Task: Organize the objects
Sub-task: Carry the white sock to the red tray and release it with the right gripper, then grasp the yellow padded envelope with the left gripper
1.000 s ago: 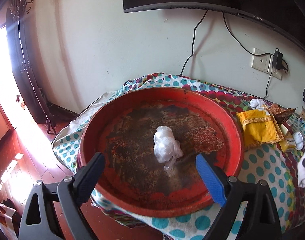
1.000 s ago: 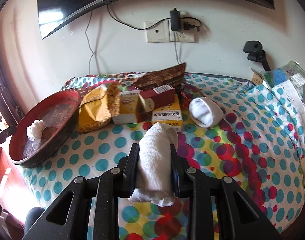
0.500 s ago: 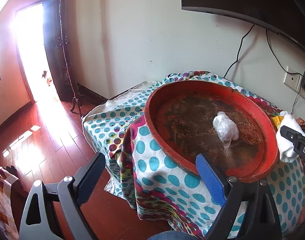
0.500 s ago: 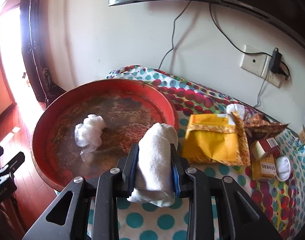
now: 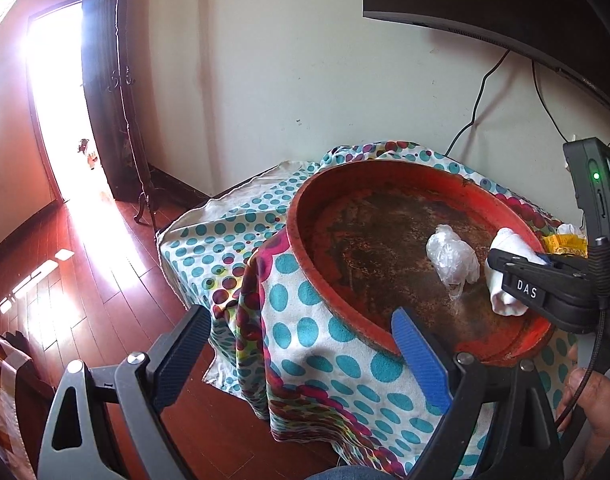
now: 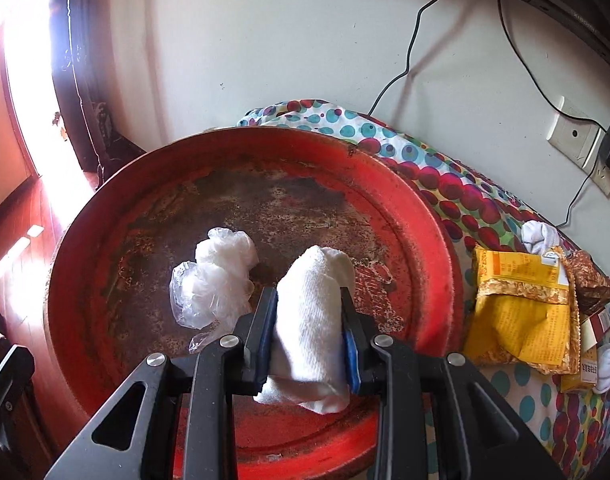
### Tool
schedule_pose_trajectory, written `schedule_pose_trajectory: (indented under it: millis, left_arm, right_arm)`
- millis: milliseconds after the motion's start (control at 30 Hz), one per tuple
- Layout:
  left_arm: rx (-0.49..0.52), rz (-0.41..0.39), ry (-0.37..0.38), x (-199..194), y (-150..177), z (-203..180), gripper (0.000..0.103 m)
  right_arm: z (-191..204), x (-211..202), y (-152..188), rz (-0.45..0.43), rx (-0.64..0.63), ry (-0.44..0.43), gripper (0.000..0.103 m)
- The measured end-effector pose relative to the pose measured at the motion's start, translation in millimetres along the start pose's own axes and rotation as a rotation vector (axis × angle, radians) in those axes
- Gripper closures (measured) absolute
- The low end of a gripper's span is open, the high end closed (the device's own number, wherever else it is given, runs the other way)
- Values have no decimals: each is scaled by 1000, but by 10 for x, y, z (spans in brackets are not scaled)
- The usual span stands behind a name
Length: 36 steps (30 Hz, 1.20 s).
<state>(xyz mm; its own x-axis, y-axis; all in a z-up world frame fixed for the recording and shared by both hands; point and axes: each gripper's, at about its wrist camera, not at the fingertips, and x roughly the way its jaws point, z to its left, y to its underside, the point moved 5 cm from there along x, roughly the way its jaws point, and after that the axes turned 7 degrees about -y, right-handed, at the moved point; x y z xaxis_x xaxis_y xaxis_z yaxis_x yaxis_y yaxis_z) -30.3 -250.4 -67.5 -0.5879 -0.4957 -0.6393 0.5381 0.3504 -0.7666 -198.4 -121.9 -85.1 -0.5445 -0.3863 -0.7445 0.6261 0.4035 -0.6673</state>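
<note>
A worn round red tray [image 6: 429,216] [image 5: 305,248] sits at the left end of a polka-dot cloth-covered table. A crumpled clear plastic bag [image 6: 217,276] [image 5: 451,258] lies inside it. My right gripper [image 6: 309,312] [image 5: 509,264] is shut on a rolled white cloth [image 6: 311,316] [image 5: 505,276], held over the tray just right of the bag. My left gripper [image 5: 301,340] is open and holds nothing, hanging off the table's near left corner, short of the tray's rim.
A yellow packet [image 6: 521,312], a brown wrapper [image 6: 593,284], small boxes [image 6: 585,364] and rolled white socks [image 6: 539,236] lie on the table right of the tray. A wall socket with a plug [image 6: 585,144] and cables sit behind. Wooden floor [image 5: 65,280] lies to the left.
My right gripper carried the white cloth leftward from the table's middle to over the red tray. My left gripper drew back and left, off the tray toward the table's corner.
</note>
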Motion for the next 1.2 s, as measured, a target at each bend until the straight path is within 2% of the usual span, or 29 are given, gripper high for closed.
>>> schedule_pose_trajectory:
  millis: [333, 400, 500, 567, 600, 633, 733, 800, 1000, 1200]
  left_arm:
    - [2, 7, 9, 17, 12, -23, 9]
    - [9, 5, 9, 9, 15, -41, 9]
    - [13, -6, 8, -16, 8, -55, 9]
    - [10, -12, 9, -21, -6, -46, 9]
    - [8, -15, 11, -20, -13, -42, 9]
    - [6, -18, 16, -21, -17, -43, 9]
    - [13, -31, 34, -55, -23, -88, 9]
    - [32, -56, 81, -128, -31, -175, 9]
    - [162, -69, 284, -343, 130, -709, 9]
    - [278, -85, 418, -641, 386, -1341, 9]
  right_arm:
    - [95, 122, -56, 8, -15, 9, 72]
    - [109, 113, -82, 6, -13, 0, 69]
    - [102, -16, -178, -33, 0, -14, 53]
    - [58, -247, -292, -106, 3, -30, 40]
    - [13, -365, -328, -139, -2, -20, 26]
    - [-60, -472, -348, -166, -3, 0, 18]
    - [-401, -698, -283, -194, 38, 35, 18]
    - [-766, -827, -122, -200, 99, 81, 18]
    - [-2021, -1054, 706, -146, 279, 270, 16]
    - [-2836, -1398, 1390, -144, 398, 382, 16]
